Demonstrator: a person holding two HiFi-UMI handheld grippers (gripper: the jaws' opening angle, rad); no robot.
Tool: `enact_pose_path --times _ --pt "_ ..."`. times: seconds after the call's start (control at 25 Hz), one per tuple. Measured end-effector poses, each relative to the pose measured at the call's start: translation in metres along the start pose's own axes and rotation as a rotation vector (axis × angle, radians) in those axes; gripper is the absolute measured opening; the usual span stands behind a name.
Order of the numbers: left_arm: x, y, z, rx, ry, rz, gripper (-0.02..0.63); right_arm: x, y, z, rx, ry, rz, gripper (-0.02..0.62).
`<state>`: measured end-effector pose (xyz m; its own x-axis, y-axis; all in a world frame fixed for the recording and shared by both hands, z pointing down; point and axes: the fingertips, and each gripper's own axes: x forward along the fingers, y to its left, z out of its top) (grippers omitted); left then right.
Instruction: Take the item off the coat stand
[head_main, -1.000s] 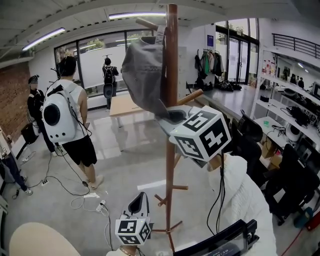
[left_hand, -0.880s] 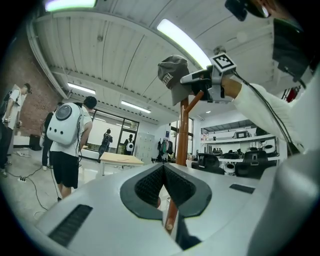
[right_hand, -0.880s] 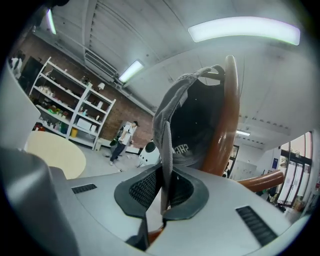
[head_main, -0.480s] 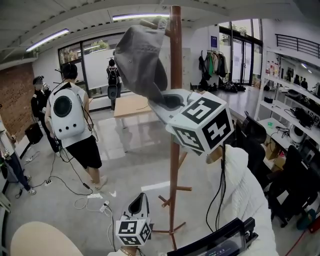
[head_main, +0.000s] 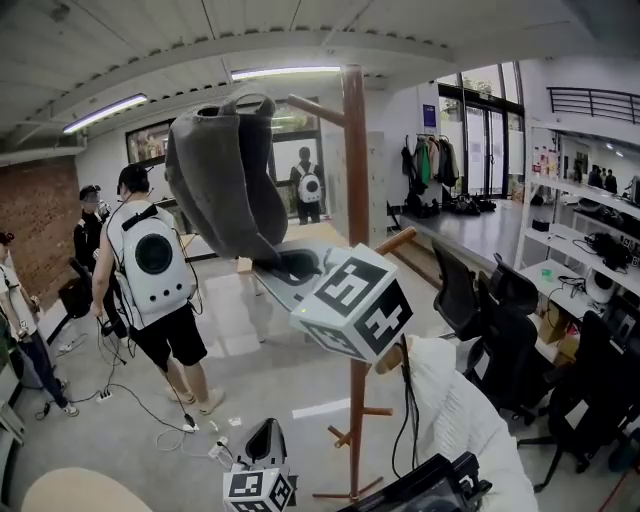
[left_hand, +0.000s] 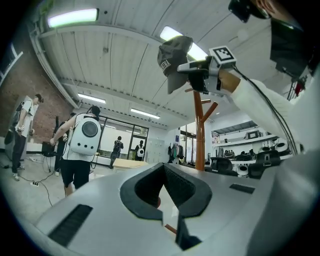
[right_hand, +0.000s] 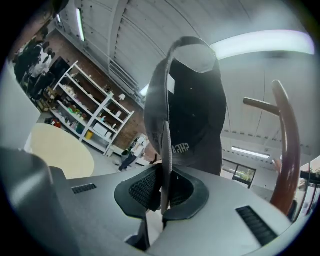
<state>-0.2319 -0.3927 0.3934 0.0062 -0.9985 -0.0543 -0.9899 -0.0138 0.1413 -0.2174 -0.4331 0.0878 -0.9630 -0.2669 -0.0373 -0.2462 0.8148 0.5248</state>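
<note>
My right gripper (head_main: 291, 266) is shut on the brim of a grey cap (head_main: 215, 170), which hangs free in the air left of the brown wooden coat stand (head_main: 355, 200). In the right gripper view the thin brim runs edge-on between the black pads, with the cap (right_hand: 192, 115) above my right gripper (right_hand: 163, 192) and the coat stand (right_hand: 287, 150) to the right. My left gripper (head_main: 265, 442) sits low near the stand's base, shut with nothing in it. From the left gripper view, beyond that gripper (left_hand: 164, 192), the cap (left_hand: 172, 60) shows high beside the coat stand (left_hand: 200, 135).
A person with a white backpack (head_main: 150, 270) stands at the left, others behind. Cables (head_main: 150, 410) trail on the floor. Office chairs (head_main: 475, 290) and shelves (head_main: 590, 260) fill the right. A round pale table (head_main: 70, 490) is at the bottom left.
The cap has come up off the stand's upper peg and swung left, away from the pole, in my right gripper. My left gripper has stayed low.
</note>
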Motion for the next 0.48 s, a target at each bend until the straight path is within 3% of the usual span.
enact_pose_path --times 0.48 --pt "-0.007 -0.013 -0.024 -0.027 0.043 -0.022 0.000 -0.011 0.104 -0.082 0.236 0.044 0.192 0.023"
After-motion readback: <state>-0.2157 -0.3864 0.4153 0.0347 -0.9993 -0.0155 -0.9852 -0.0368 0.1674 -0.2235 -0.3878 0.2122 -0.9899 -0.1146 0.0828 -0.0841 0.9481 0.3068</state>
